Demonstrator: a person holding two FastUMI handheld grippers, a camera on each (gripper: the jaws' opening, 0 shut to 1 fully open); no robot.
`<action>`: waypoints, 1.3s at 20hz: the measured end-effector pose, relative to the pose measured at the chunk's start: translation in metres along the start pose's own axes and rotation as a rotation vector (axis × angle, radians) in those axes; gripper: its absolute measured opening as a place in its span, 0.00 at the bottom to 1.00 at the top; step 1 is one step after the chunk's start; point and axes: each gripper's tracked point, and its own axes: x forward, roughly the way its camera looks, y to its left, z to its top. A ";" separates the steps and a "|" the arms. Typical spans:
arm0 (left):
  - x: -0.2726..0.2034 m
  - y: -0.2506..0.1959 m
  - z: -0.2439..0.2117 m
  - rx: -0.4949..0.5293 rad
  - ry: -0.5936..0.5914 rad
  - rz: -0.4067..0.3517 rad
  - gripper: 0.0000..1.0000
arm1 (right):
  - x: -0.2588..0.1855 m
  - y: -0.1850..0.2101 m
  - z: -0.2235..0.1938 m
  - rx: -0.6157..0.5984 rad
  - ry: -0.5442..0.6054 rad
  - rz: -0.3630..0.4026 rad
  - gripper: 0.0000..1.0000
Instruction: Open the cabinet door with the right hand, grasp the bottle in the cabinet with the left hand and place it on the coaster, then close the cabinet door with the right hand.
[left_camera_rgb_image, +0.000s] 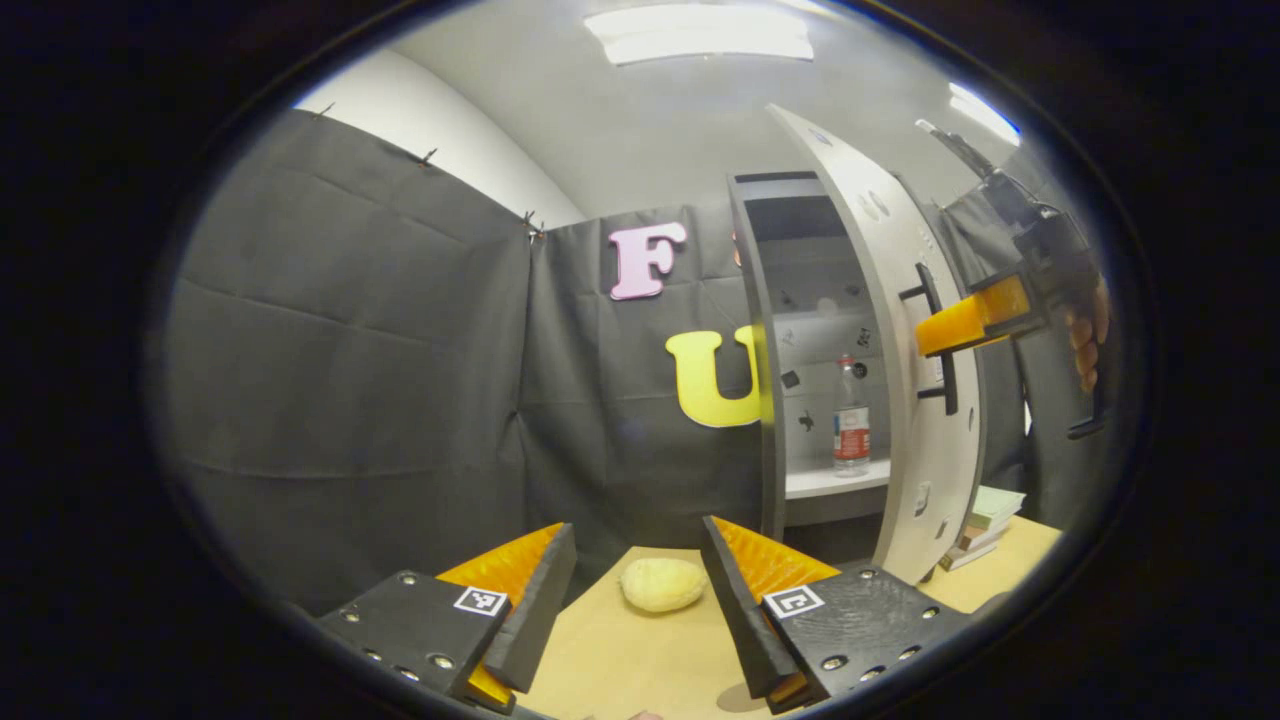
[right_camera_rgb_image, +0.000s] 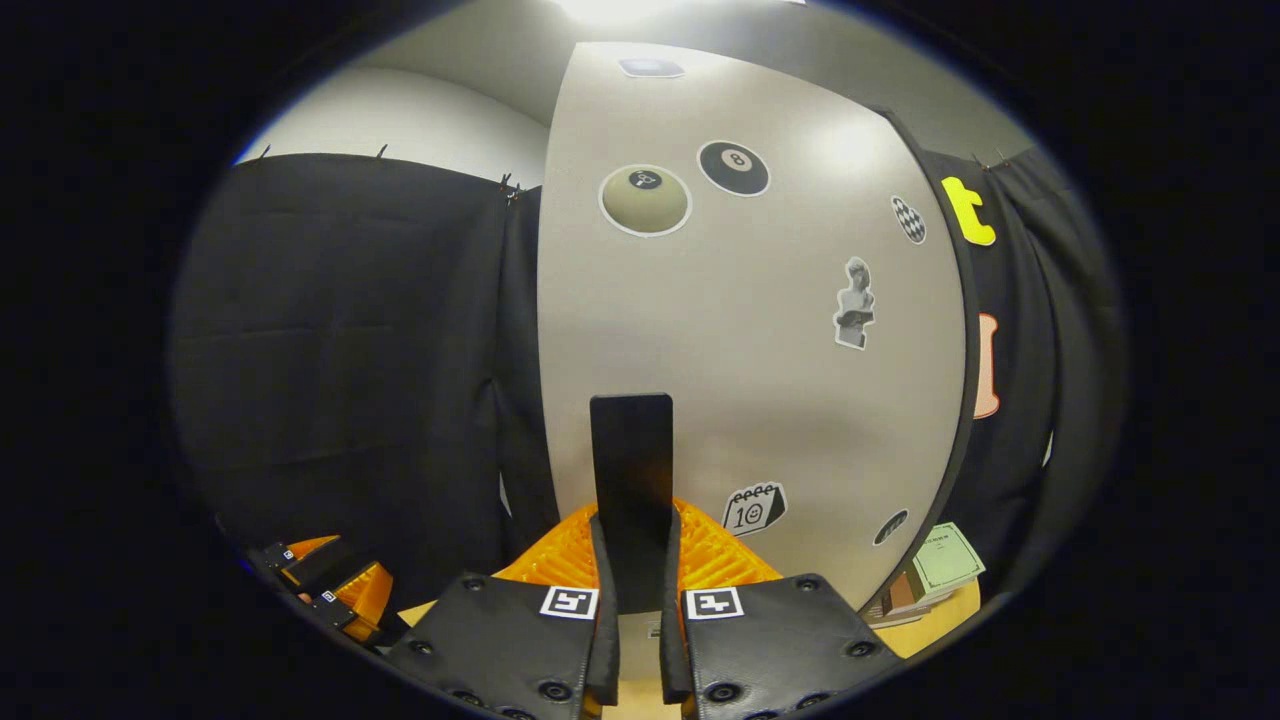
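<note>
The right gripper (right_camera_rgb_image: 634, 560) is clamped on the black handle (right_camera_rgb_image: 630, 480) of the cabinet door (right_camera_rgb_image: 760, 330), both fingers pressing its sides. The door stands partly open. From the left gripper view the bottle (left_camera_rgb_image: 851, 418) is seen upright on a white shelf (left_camera_rgb_image: 835, 481) inside the cabinet, just behind the door's edge.

The left gripper (left_camera_rgb_image: 635, 600) is spread wide and holds nothing; it hangs low above the worktop (left_camera_rgb_image: 620, 660), near a pale rounded object (left_camera_rgb_image: 662, 584) that may be the coaster, though I cannot tell.

In my judgement the step in hand is the door opening. It is better to pull along the hinge's arc, without twisting the handle, until the opening is wide enough for the left gripper to enter straight. Only then should the left gripper approach the bottle at its middle.
</note>
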 end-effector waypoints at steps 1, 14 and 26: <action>-0.003 -0.005 0.002 -0.001 -0.004 -0.006 0.75 | -0.002 -0.001 0.000 0.000 0.001 0.003 0.18; 0.002 -0.076 0.006 -0.030 -0.008 -0.123 0.75 | -0.037 -0.021 -0.002 -0.013 0.010 -0.013 0.17; 0.018 -0.107 0.004 -0.076 -0.004 -0.242 0.75 | -0.067 -0.051 -0.004 -0.070 0.006 -0.167 0.17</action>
